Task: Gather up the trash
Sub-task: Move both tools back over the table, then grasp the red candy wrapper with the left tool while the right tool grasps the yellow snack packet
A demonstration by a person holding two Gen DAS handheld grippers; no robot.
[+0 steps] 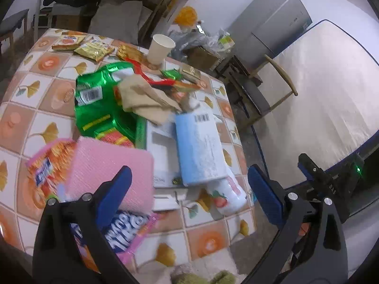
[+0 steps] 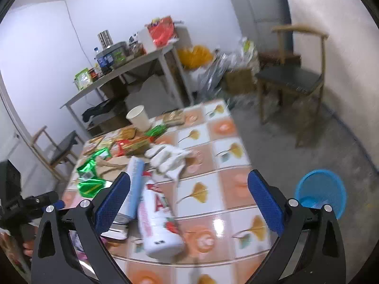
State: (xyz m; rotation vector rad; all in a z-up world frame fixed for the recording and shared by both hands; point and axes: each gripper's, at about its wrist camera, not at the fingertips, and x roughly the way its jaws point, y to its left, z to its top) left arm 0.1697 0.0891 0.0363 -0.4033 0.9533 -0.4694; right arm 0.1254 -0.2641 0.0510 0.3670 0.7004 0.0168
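Trash lies over a tiled table (image 1: 47,87): a green foil bag (image 1: 99,104), a beige crumpled paper (image 1: 144,99), a light blue pack (image 1: 201,146), a white bottle with red print (image 2: 158,224), a pink pack (image 1: 109,170) and snack wrappers (image 1: 92,49). A paper cup (image 1: 160,48) stands at the far edge. My left gripper (image 1: 189,194) is open and empty above the near part of the pile. My right gripper (image 2: 189,198) is open and empty just above the white bottle. The bottle also shows in the left wrist view (image 1: 229,196).
A blue waste basket (image 2: 319,191) stands on the floor right of the table. A wooden chair (image 2: 293,78) stands by the right wall. A grey side table (image 2: 123,73) with clutter and plastic bags (image 2: 213,71) are behind. A mattress (image 1: 319,90) leans at the right.
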